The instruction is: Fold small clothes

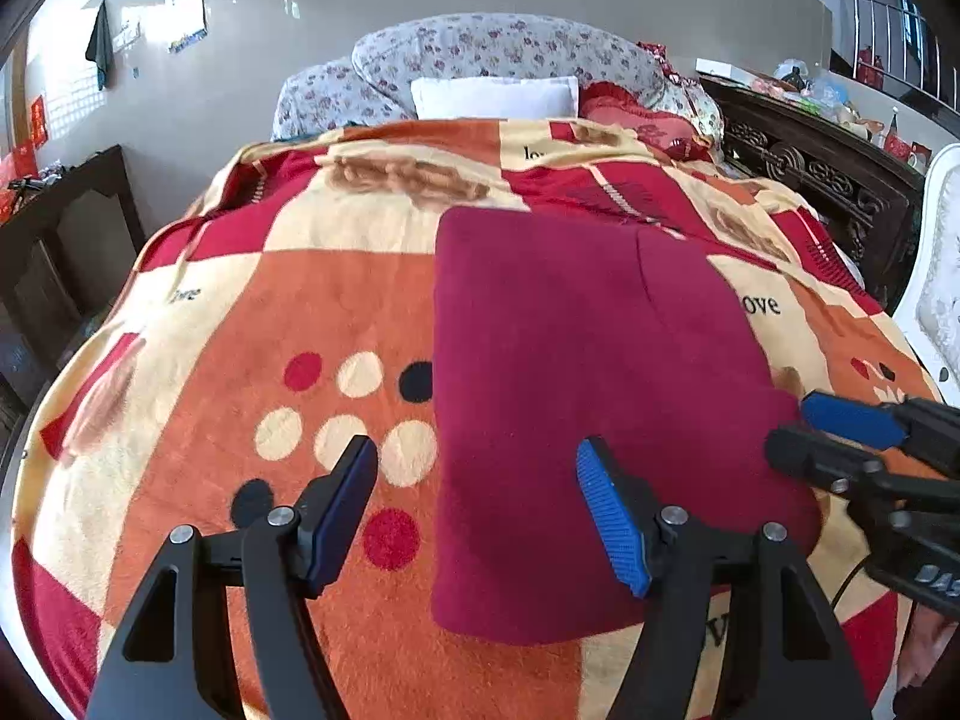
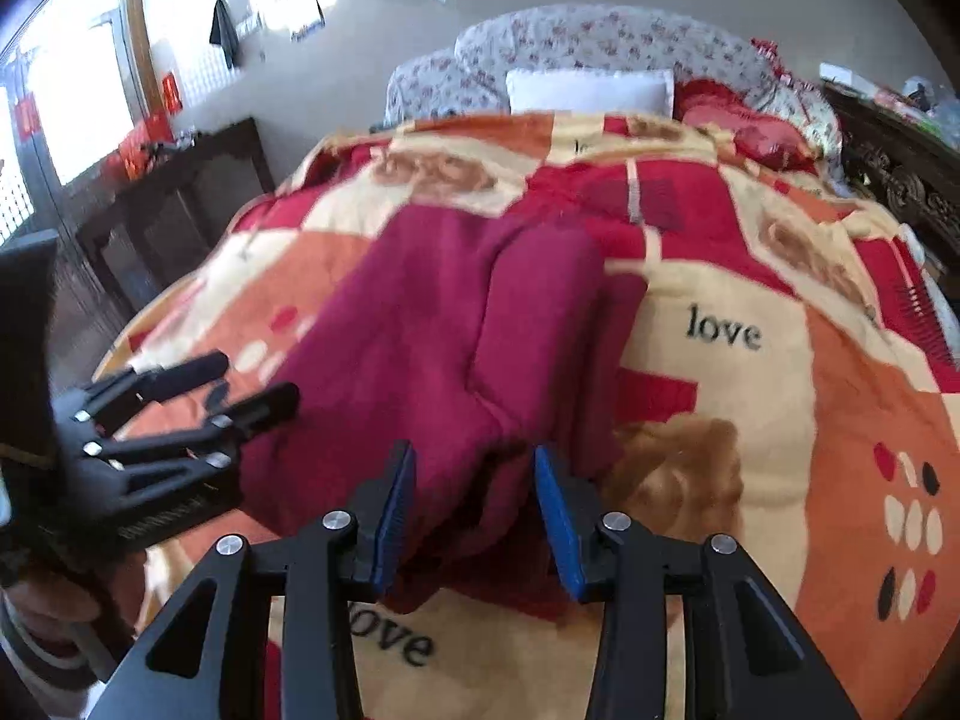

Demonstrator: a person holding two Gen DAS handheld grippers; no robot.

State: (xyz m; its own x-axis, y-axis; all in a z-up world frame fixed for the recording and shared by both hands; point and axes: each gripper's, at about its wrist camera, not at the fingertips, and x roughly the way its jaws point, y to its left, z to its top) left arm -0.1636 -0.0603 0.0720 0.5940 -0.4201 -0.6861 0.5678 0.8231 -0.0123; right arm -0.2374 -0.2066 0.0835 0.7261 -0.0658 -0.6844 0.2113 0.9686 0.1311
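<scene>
A dark red garment [image 1: 570, 390] lies folded in a long strip on the patterned blanket [image 1: 252, 312]. My left gripper [image 1: 477, 480] is open, low over the garment's near left edge, one finger on each side of that edge. My right gripper [image 1: 798, 426] shows at the right of the left wrist view, at the garment's near right edge. In the right wrist view my right gripper [image 2: 474, 492] is open, its blue pads [image 2: 555, 516] on either side of a raised fold of the garment [image 2: 456, 324]. The left gripper [image 2: 240, 384] appears at the left of that view.
The bed carries floral quilts [image 1: 480, 54], a white pillow [image 1: 495, 97] and a red cushion [image 1: 648, 120] at its head. A dark carved cabinet [image 1: 822, 174] stands on the right, a dark table [image 1: 66, 228] on the left, a white chair [image 1: 939, 276] at the far right.
</scene>
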